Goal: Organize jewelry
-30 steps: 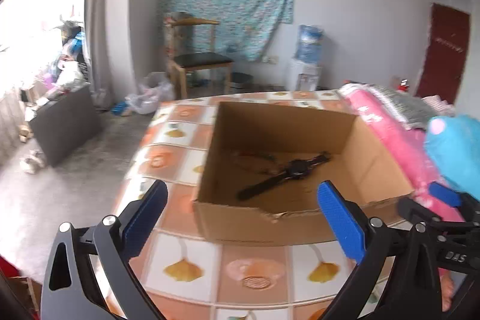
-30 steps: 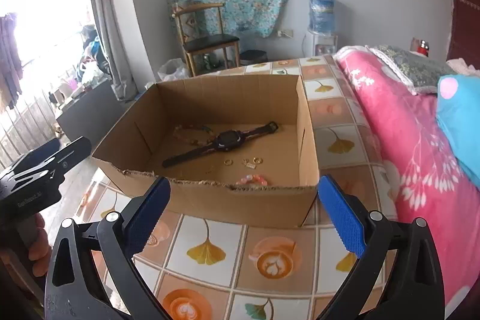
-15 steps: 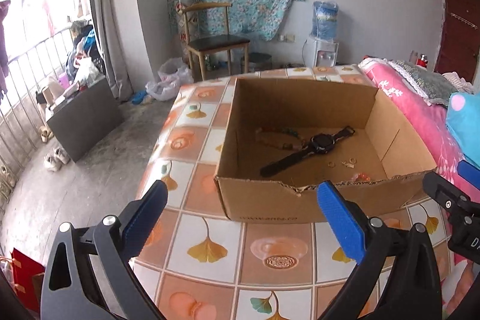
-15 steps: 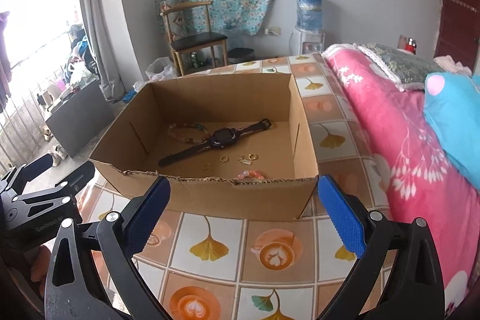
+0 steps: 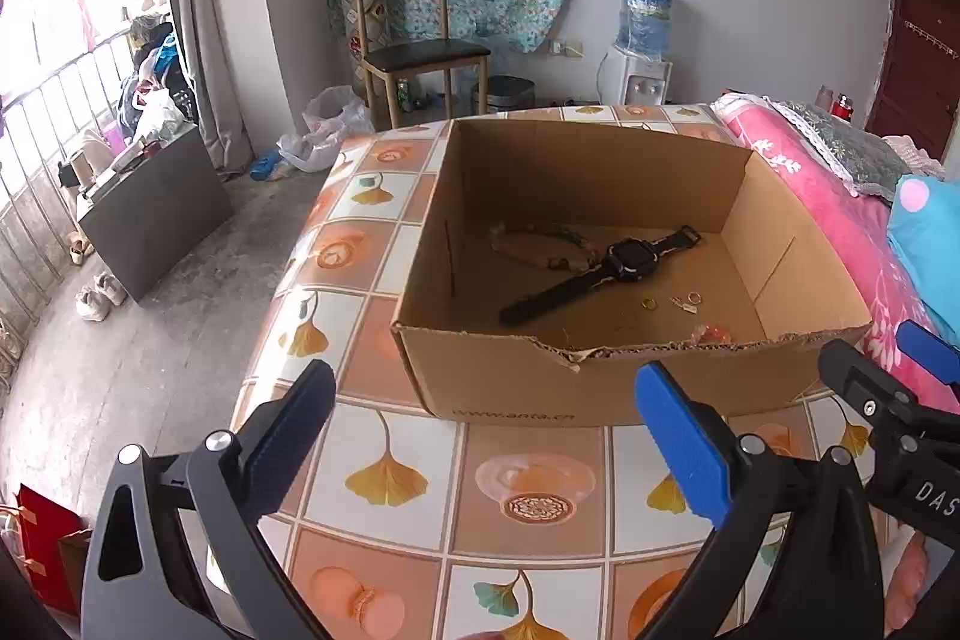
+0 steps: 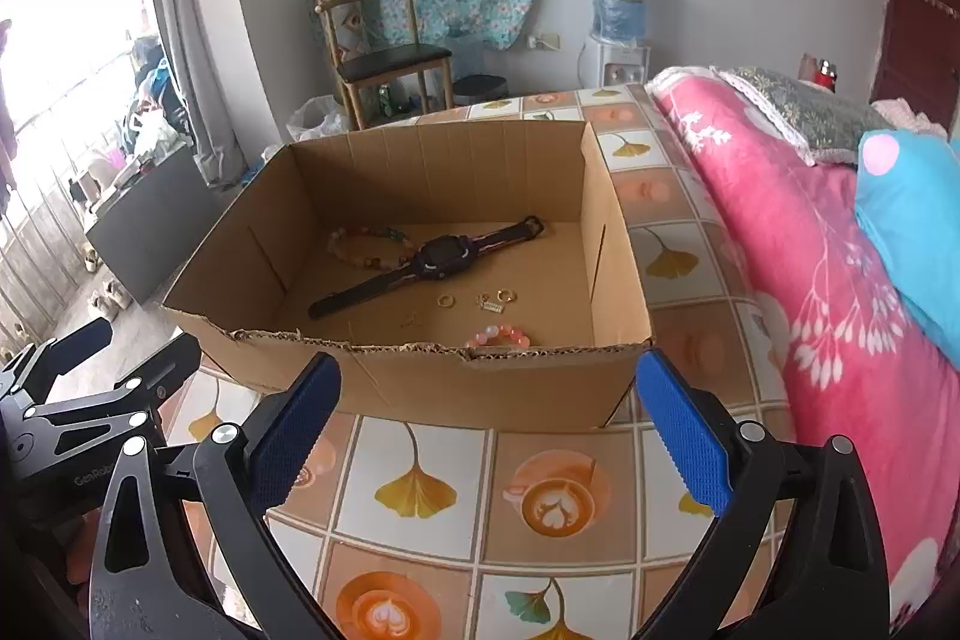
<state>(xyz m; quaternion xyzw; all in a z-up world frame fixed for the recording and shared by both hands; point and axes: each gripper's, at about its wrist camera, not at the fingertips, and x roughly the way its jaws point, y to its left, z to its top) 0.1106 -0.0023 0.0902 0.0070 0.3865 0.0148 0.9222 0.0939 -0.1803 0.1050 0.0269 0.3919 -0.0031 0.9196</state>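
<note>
Both grippers hung short of the cardboard box, fingers spread wide and holding nothing. The left gripper faced the box's near wall from the counter side; the right gripper did the same, the torn near rim sitting just beyond its fingertips.

And the jewelry? All of it lay on the box floor, ahead of both pairs of fingers. The black watch stretched diagonally across the middle, its strap end pointing toward the right gripper's left finger. A beaded bracelet rested touching the watch on its far-left side. Forward of the right gripper's right finger, a gold ring, a small clasp-like piece and another ring sat close together, and a pink bead bracelet lay tight against the near wall.

Nothing jewelry-like showed on the counter outside the box. So the pieces were gathered in one place, yet loose and unsorted there. That fits either a collection finished, or a pile waiting to be picked out and arranged; the views didn't settle which.
</note>
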